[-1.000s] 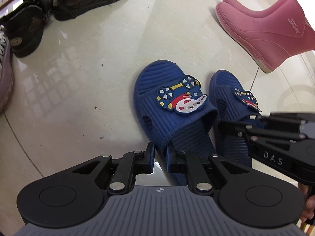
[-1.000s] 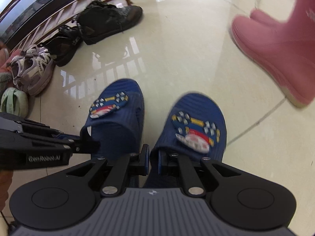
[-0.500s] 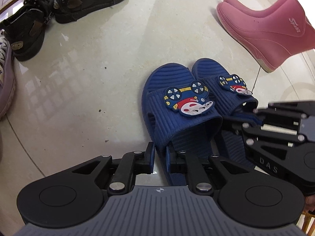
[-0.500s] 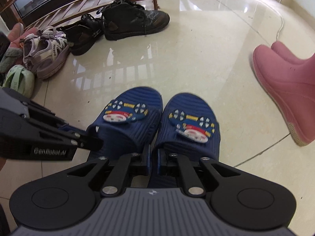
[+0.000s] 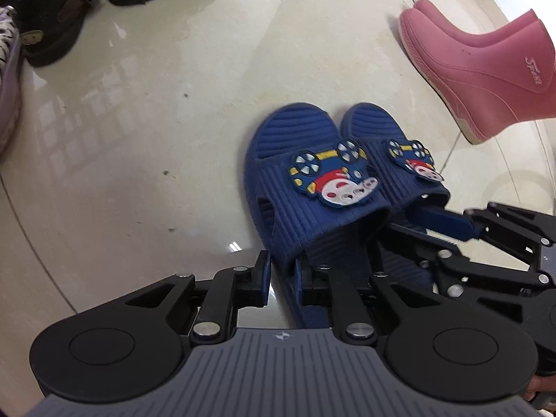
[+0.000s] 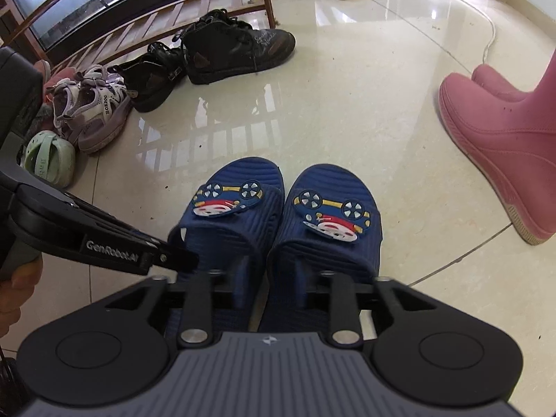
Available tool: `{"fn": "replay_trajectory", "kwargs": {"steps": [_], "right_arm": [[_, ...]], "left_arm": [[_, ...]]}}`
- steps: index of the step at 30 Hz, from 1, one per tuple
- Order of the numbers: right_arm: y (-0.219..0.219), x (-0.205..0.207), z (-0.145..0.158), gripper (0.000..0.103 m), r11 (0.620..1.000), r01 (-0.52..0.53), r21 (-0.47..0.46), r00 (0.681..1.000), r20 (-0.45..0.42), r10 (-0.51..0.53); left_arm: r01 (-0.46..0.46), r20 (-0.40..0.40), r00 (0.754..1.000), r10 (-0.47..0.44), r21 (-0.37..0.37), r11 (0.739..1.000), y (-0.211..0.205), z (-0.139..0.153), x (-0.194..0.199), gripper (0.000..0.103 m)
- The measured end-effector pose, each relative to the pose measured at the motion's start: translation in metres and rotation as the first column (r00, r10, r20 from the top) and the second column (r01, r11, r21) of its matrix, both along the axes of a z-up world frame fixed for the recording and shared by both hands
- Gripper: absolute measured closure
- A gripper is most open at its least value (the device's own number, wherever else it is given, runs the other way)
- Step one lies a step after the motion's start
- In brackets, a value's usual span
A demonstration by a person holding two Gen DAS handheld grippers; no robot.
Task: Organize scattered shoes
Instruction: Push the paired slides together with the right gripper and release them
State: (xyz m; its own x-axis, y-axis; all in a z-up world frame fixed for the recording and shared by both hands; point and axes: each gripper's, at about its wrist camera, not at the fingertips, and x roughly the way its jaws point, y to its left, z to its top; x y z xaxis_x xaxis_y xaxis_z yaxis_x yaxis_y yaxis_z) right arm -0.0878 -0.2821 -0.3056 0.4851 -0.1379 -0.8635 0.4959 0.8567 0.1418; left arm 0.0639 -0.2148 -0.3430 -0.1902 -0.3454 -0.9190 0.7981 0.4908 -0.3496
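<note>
1. The left gripper [image 5: 282, 278] is clenched on the outer side wall of the left blue slipper [image 5: 305, 208], near its heel; the wall sits pinched between the two fingers
2. The left blue slipper stands flat on the pale tiled floor [image 5: 139, 139], toe pointing away, with a cartoon car patch on its strap
3. The right blue slipper [image 5: 375, 128] lies just beside it, parallel, their inner edges touching or nearly so
4. The right gripper [image 6: 271, 274] is released, its jaws spread wide over the heel ends of both slippers; in the left wrist view one blue-padded finger [image 5: 441, 222] reaches under the right slipper's strap
5. The pink boots [image 5: 486, 69] stand to the right of the pair, apart from it
6. Writing, from the left: the green clog [image 6: 48, 160] bears letters too small to read; the lilac sneaker [image 6: 100, 111] reads "HOBDOG"; the left gripper's side reads "GenRobot.AI"; the nearer pink boot reads "Sport" on its shaft
7. Black shoes [image 6: 236, 52] lie by the wooden rack [image 6: 173, 17], well beyond the slippers
</note>
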Motion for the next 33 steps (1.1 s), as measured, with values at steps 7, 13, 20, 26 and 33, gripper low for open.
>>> {"fn": "replay_trajectory", "kwargs": {"steps": [7, 13, 20, 26, 33], "right_arm": [[0.000, 0.008, -0.004, 0.066, 0.999, 0.021, -0.038, 0.999, -0.026, -0.022], [-0.002, 0.020, -0.009, 0.070, 0.997, 0.029, -0.065, 0.999, -0.043, -0.032], [-0.015, 0.033, -0.013, 0.091, 0.996, 0.043, -0.072, 0.997, -0.056, -0.047], [-0.045, 0.043, -0.002, 0.092, 0.994, 0.032, -0.103, 0.998, -0.045, -0.037], [-0.094, 0.086, 0.024, 0.092, 0.982, -0.052, -0.182, 0.998, -0.044, 0.044]], "left_arm": [[0.019, -0.006, 1.000, -0.019, 0.002, 1.000, 0.001, 0.000, -0.001, 0.086], [0.048, -0.005, 0.999, -0.048, 0.005, 0.999, 0.004, 0.003, -0.004, 0.083], [0.057, -0.002, 0.998, -0.057, -0.007, 0.998, 0.012, 0.016, -0.005, 0.072], [-0.028, -0.017, 0.999, 0.027, -0.026, 0.999, 0.034, 0.030, 0.014, 0.067], [-0.083, -0.012, 0.997, 0.083, -0.069, 0.994, 0.038, 0.047, 0.033, 0.066]]}}
